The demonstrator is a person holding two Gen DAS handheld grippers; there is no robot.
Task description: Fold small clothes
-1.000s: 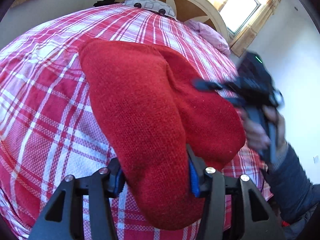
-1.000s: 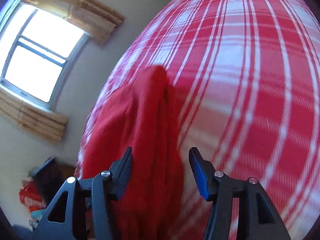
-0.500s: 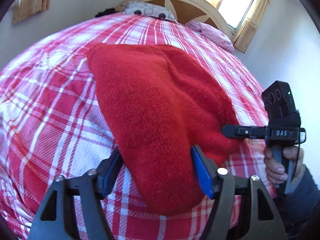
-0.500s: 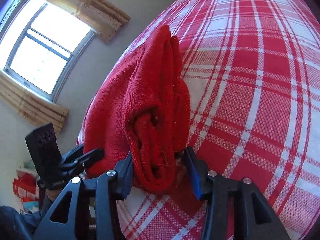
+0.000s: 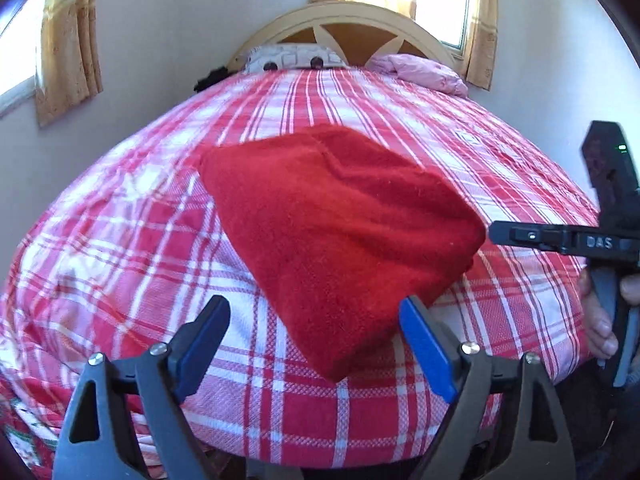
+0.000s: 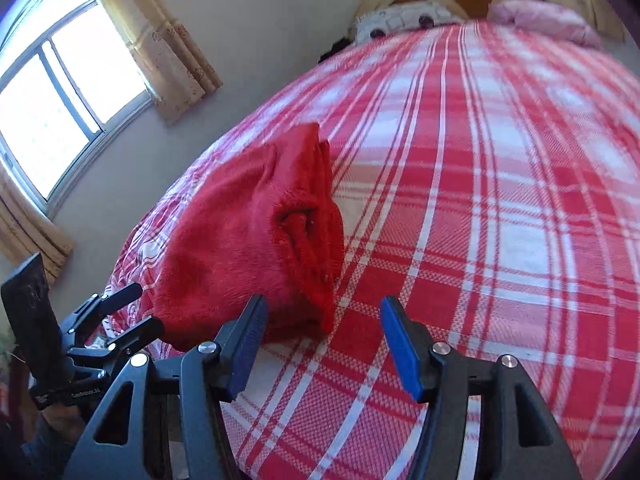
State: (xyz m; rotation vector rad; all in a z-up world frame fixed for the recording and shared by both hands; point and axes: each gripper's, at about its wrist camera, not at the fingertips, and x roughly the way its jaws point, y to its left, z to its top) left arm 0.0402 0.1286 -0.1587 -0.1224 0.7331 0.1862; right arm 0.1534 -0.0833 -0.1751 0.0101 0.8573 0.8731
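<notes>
A red knitted garment (image 5: 332, 232) lies folded into a thick wedge on the red and white plaid bedspread (image 5: 120, 264). My left gripper (image 5: 316, 340) is open and empty, its blue pads just short of the garment's near corner. My right gripper (image 6: 320, 332) is open and empty, just off the garment's stacked edge (image 6: 260, 240). In the left wrist view the right gripper (image 5: 496, 236) shows from the side at the garment's right corner. In the right wrist view the left gripper (image 6: 128, 312) shows at the lower left.
A round wooden headboard (image 5: 344, 28) and pillows (image 5: 420, 72) stand at the far end of the bed. Curtained windows (image 6: 60, 92) are in the walls. The bed's near edge (image 5: 320, 452) is close under the left gripper.
Both grippers have opened, let go of the garment and pulled back from it. The garment now lies flat on the bed.
</notes>
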